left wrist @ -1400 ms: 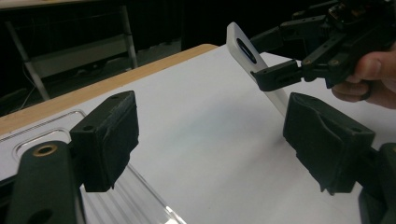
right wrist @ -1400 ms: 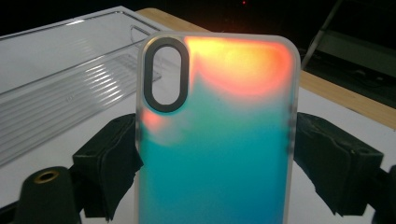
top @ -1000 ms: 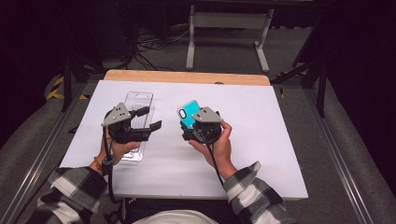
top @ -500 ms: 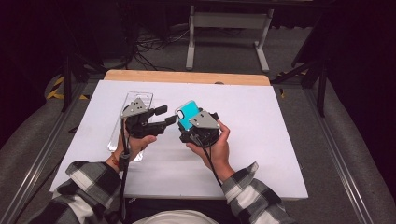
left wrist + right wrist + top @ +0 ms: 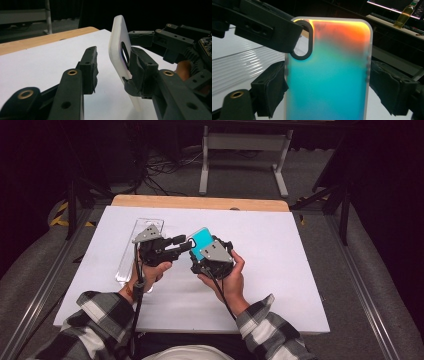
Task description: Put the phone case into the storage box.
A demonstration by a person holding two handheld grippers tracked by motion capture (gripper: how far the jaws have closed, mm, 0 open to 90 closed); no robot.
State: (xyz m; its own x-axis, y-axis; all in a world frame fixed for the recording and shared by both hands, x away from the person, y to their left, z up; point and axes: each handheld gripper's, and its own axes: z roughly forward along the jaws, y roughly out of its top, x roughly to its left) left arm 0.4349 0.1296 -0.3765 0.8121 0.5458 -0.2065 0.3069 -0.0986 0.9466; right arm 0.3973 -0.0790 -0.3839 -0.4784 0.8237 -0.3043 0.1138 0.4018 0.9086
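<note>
A phone case (image 5: 201, 241), teal fading to orange at its top, stands upright in my right gripper (image 5: 202, 252), which is shut on its two long edges (image 5: 329, 87). The case (image 5: 329, 75) has an oval camera hole at its upper left. My left gripper (image 5: 184, 245) reaches in from the left, its jaws either side of the case's top corner. In the left gripper view the case (image 5: 117, 42) stands edge-on between the jaws (image 5: 111, 57): the right jaw lies against it at the camera hole, the left jaw stands apart. These jaws have just been closing.
A clear plastic package (image 5: 142, 227) lies flat on the white table sheet (image 5: 280, 270), under my left hand. A wooden strip (image 5: 200, 202) borders the far edge, with a metal stand (image 5: 245, 150) on the floor beyond it. A yellow bottle (image 5: 404, 15) stands far off.
My left gripper has moved right from over the clear package to the case's top, and its jaws have narrowed around that corner. The right gripper and case have stayed put.
</note>
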